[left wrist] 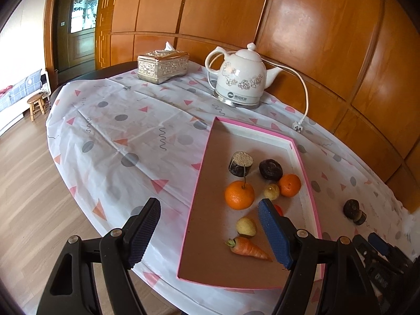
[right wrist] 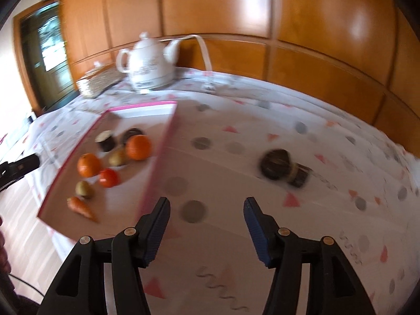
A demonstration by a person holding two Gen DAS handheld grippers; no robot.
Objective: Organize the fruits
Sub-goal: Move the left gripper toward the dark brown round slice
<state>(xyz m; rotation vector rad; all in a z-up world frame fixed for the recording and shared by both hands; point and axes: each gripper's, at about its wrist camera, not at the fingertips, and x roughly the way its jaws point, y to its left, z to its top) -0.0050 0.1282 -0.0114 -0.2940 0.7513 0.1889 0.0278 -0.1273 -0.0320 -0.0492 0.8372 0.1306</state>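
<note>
A pink-rimmed tray lies on the table and holds two oranges, a carrot, two small yellowish fruits, a red fruit and two dark pieces. Two dark pieces lie on the cloth right of the tray. My left gripper is open and empty over the tray's near left edge. My right gripper is open and empty above the cloth, right of the tray. The right wrist view is blurred.
A white kettle with a cord and plug stands at the back. A silver tissue box stands left of it. The patterned cloth covers the table; wood panels rise behind. A stool stands on the floor at left.
</note>
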